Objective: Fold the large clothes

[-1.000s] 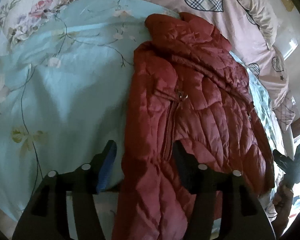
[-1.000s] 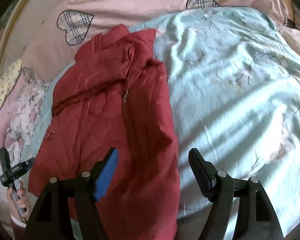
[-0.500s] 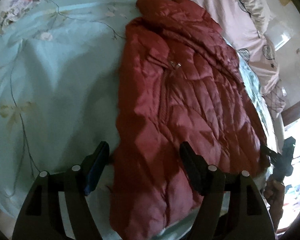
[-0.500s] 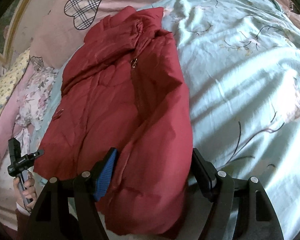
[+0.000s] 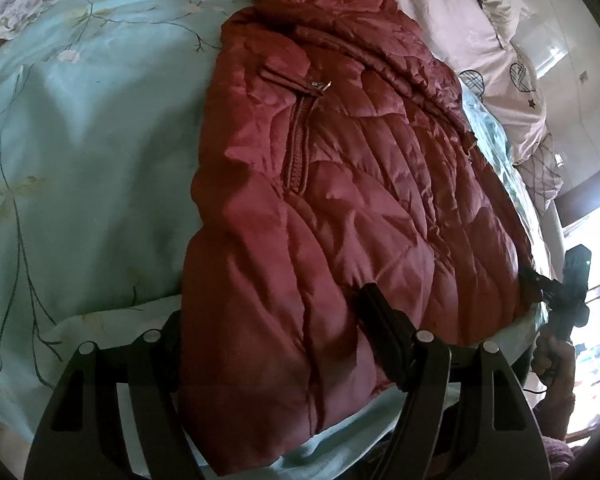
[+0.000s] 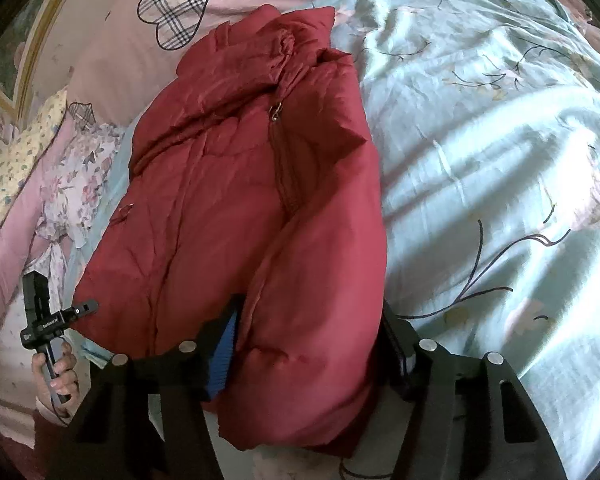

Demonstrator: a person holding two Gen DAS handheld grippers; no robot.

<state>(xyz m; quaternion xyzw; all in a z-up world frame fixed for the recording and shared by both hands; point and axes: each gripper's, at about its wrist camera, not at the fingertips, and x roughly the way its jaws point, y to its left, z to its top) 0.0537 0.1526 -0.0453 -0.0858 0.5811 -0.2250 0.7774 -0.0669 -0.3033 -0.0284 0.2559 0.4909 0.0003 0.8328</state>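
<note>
A dark red quilted puffer jacket (image 5: 340,184) lies zipped and folded lengthwise on a pale blue floral bedsheet (image 5: 84,152), collar at the far end. In the left wrist view my left gripper (image 5: 272,328) is open, its fingers straddling the jacket's near hem. In the right wrist view the jacket (image 6: 236,184) fills the middle, and my right gripper (image 6: 312,340) is open with its fingers on either side of the hem's near corner. The blue pad of its left finger (image 6: 222,356) presses against the fabric. Each gripper also shows small in the other's view.
Pink pillows with plaid hearts (image 6: 172,12) lie at the head of the bed. A floral cloth (image 6: 76,184) lies to the jacket's left in the right wrist view. The bed edge and a bright window (image 5: 592,272) are at the right of the left wrist view.
Both grippers have moved forward and down onto the jacket's near hem. The fabric now sits between each pair of open fingers; before, the fingers were short of it.
</note>
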